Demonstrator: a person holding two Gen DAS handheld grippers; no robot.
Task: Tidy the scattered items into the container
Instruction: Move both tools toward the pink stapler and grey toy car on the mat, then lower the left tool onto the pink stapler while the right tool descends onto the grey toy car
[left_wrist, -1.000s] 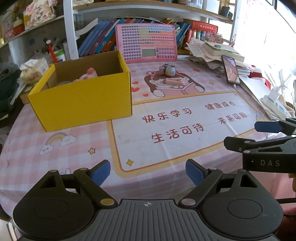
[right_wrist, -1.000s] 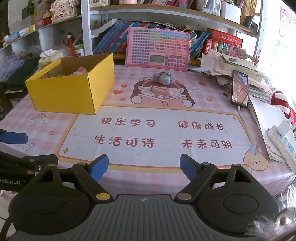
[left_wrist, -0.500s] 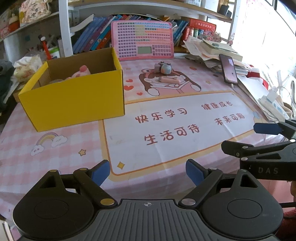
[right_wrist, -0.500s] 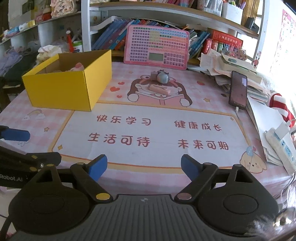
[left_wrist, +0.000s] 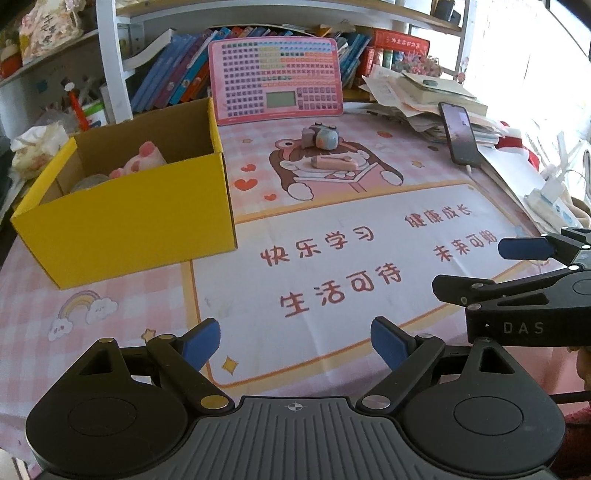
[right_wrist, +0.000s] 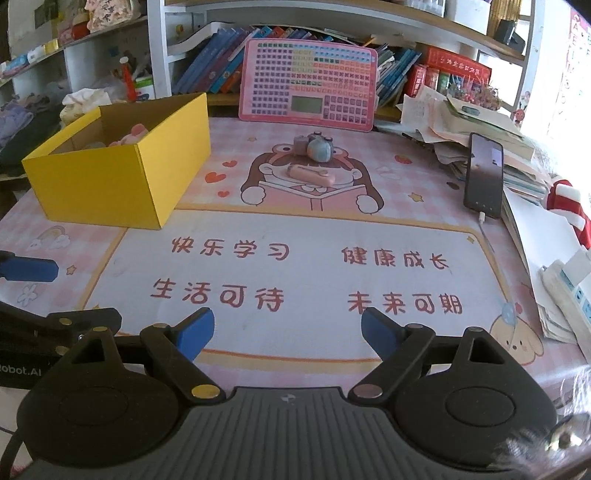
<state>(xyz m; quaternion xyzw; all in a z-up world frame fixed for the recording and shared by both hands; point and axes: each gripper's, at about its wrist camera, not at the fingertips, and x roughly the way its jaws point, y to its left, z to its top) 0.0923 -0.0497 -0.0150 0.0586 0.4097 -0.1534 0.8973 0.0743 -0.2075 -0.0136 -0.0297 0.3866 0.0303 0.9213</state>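
The left gripper (left_wrist: 295, 338) is hanging over the near edge of the tabletop (left_wrist: 110, 317) with its blue fingers (left_wrist: 201, 341) spread wide and nothing between them. The right gripper (right_wrist: 287, 330) is hanging just beside it, also spread wide and holding nothing. Both are pointing down at the pink mat (right_wrist: 295, 273) with red writing that is covering the tabletop. Farther back on the mat, a small grey toy camera (right_wrist: 314, 147) is sitting on the picture of a reading girl, and a little pink case (right_wrist: 311, 175) is lying just in front of it. Over on the left side, the yellow box (left_wrist: 125, 218) is standing open, and a pink soft toy (left_wrist: 142, 160) is lying inside it. A pink toy keyboard (right_wrist: 308, 85) is leaning against the books on the shelf behind. A phone (right_wrist: 484, 175) is leaning on a stack of papers at the right.
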